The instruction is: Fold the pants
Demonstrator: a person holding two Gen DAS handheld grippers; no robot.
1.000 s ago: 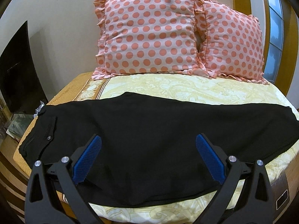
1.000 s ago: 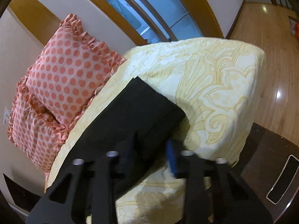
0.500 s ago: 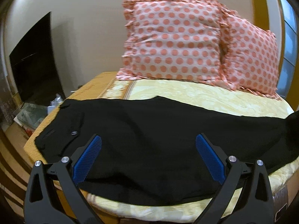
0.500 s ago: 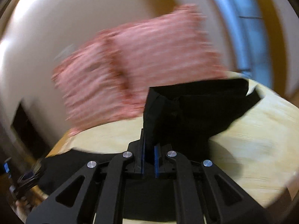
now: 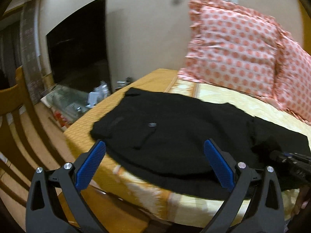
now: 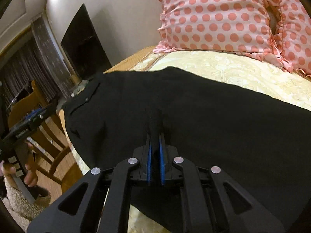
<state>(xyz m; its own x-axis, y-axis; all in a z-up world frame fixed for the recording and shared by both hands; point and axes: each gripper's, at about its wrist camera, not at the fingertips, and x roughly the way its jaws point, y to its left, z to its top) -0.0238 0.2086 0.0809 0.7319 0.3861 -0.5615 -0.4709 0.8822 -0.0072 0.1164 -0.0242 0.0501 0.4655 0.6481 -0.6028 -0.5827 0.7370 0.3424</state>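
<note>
Black pants (image 5: 175,134) lie across the yellow bed (image 5: 243,101), waistband at the left edge. My left gripper (image 5: 153,163) is open and empty, held just above the bed's near edge over the waist end. My right gripper (image 6: 155,137) is shut on a pinch of the pants' (image 6: 194,106) black cloth, carried over the rest of the garment. In the left wrist view the right gripper's body (image 5: 291,163) shows at the far right over the pants.
Pink polka-dot pillows (image 5: 233,44) stand against the wall at the back of the bed. A black TV (image 5: 77,48) and a cluttered low stand are to the left. A wooden chair (image 5: 15,120) stands by the bed's left corner.
My right gripper has lifted the leg end of the pants and carried it leftward over the garment toward the waist. My left gripper has swung left toward the waistband end.
</note>
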